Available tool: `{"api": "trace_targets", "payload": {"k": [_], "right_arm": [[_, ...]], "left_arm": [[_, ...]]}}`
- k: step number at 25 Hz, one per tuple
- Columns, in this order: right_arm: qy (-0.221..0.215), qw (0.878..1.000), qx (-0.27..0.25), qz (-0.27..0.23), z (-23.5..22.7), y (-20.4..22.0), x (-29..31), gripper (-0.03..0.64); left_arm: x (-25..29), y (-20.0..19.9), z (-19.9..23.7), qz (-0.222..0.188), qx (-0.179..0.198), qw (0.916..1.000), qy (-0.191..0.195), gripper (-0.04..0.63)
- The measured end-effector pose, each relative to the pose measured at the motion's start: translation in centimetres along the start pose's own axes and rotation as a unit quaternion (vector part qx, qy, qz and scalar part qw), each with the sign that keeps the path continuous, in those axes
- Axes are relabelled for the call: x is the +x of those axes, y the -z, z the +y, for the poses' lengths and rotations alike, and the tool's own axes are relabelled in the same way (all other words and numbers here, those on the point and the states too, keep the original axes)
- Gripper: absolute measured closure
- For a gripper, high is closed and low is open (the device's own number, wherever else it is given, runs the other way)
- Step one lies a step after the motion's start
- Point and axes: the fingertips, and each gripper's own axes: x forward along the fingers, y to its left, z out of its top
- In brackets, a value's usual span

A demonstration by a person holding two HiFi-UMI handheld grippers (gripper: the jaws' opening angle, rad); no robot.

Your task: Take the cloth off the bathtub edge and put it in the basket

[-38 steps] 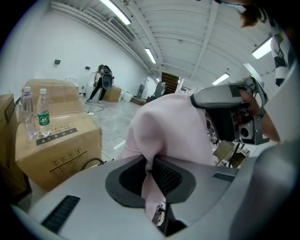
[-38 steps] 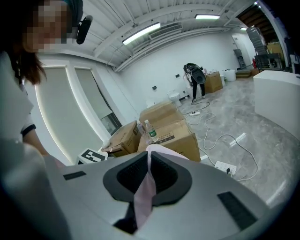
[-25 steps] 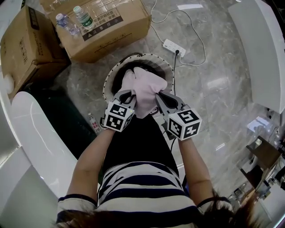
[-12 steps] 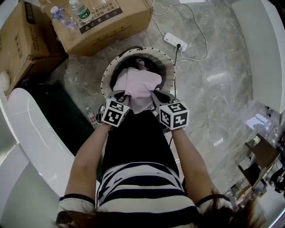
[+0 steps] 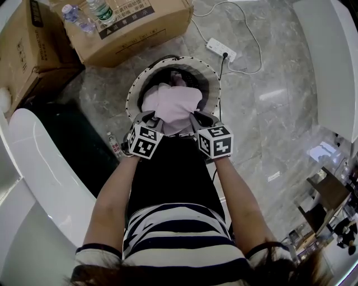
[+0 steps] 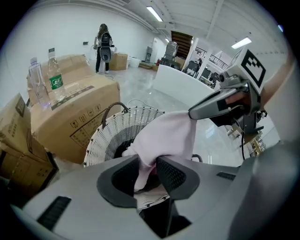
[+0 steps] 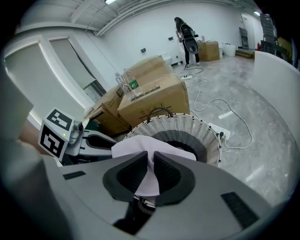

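Now the pale pink cloth (image 5: 170,103) is held over the near rim of the white wicker basket (image 5: 211,78), above dark things inside it. The right gripper (image 7: 149,159) has its jaws clamped on the cloth. The left gripper (image 6: 149,161) has just been opening its jaws; they stand slightly apart with the cloth loose between them. Beyond the basket's far rim, a cardboard box (image 5: 140,28) carries two water bottles (image 5: 96,10). Their green labels and the box's sticker are too small to read. A white power strip (image 5: 221,49) lies on the floor near the basket's right, and the bathtub edge (image 5: 39,162) curves along the left.
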Motion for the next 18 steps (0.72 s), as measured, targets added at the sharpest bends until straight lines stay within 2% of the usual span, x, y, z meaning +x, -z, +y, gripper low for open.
{"api": "trace_targets", "payload": {"k": [3,6,7,10,13,18], "right_arm": [[0.006,1.000,0.003,-0.018,-0.2,-0.5,-0.5,0.572],[0.000,1.000,0.007,-0.023,0.1,-0.7,-0.8,0.574],[-0.002,1.000,0.007,-0.025,0.2,-0.7,-0.8,0.574],[-0.004,1.000,0.009,-0.029,0.4,-0.7,-0.9,0.580],[-0.002,0.999,0.017,-0.032,0.6,-0.3,-1.2,0.586],[0.003,0.999,0.015,-0.043,0.9,0.0,-2.3,0.591]], "left_arm": [[-0.4,0.0,0.1,-0.014,-0.018,0.9998,0.000,0.439],[-0.7,-0.1,0.0,-0.018,-0.053,0.9983,0.015,0.440],[-0.8,-0.2,0.0,-0.021,-0.065,0.9975,0.020,0.445],[-1.4,-1.3,-0.2,-0.040,-0.090,0.9948,0.027,0.551],[-2.3,-2.3,-0.6,-0.058,-0.099,0.9928,0.033,0.561],[-3.7,-2.8,-1.2,-0.068,-0.100,0.9924,0.025,0.566]]}}
